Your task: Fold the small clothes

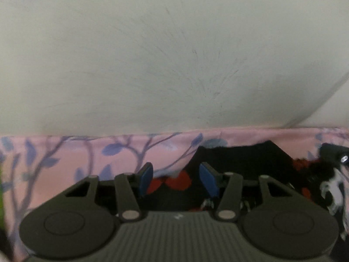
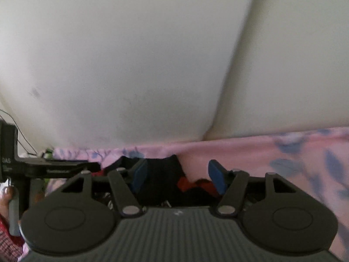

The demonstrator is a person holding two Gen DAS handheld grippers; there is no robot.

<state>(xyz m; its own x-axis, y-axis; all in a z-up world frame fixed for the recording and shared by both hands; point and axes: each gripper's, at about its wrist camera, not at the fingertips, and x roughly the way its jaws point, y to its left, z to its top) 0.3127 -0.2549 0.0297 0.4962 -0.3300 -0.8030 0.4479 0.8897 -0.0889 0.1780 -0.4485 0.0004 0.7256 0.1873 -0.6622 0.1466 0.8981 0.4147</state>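
Observation:
A small black garment with red flowers [image 1: 240, 159] lies on a pink sheet with blue leaf print [image 1: 65, 152]. My left gripper [image 1: 176, 178] is open, its blue pads [image 1: 145, 178] low over the garment's left part, with red patches between them. In the right wrist view the same garment [image 2: 162, 174] lies between the blue pads [image 2: 214, 178] of my right gripper [image 2: 174, 176], which is open and close above it. The left gripper's black body [image 2: 43, 167] shows at the left of the right wrist view.
A cream wall [image 1: 174, 54] rises right behind the sheet's far edge, with a corner [image 2: 229, 76] at the right. A black and white cloth piece [image 1: 333, 187] lies at the garment's right. A hand in a red sleeve [image 2: 6, 207] holds the left gripper.

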